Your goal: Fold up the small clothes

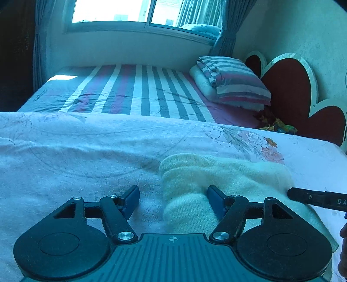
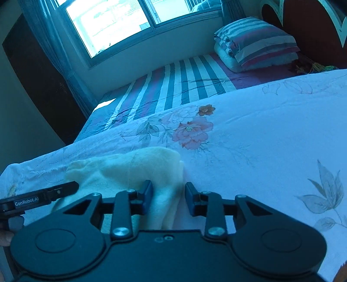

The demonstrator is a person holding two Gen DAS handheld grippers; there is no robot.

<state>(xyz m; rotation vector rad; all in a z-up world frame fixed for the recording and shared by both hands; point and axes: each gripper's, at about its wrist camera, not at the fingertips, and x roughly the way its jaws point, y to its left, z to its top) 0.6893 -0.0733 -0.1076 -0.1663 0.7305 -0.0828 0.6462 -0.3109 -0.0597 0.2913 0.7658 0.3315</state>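
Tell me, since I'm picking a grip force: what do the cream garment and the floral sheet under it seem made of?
Cream garment: probably a soft knit, wool or fleece-like; fuzzy matte nap, ribbed edge, thick rounded folds. Floral sheet: likely thin woven cotton or a blend; smooth, flat, printed flowers, fine creases. Neither is certain from looks alone.

The small garment (image 1: 216, 173) is lying on the flowered sheet (image 1: 65, 162) at the near side of the bed (image 1: 130, 91). The left tongs (image 1: 173, 200) are sitting over the garment's left end, with that end lying between the parted jaws, the right jaw resting on it. The right tongs (image 2: 168, 196) are sitting at the garment's right edge, that edge lying between their jaws. Behind the sheet the bed is stretching toward the window (image 1: 112, 10), and a pillow (image 1: 234, 80) is lying on folded bedding at the right, just before the headboard (image 1: 290, 91)
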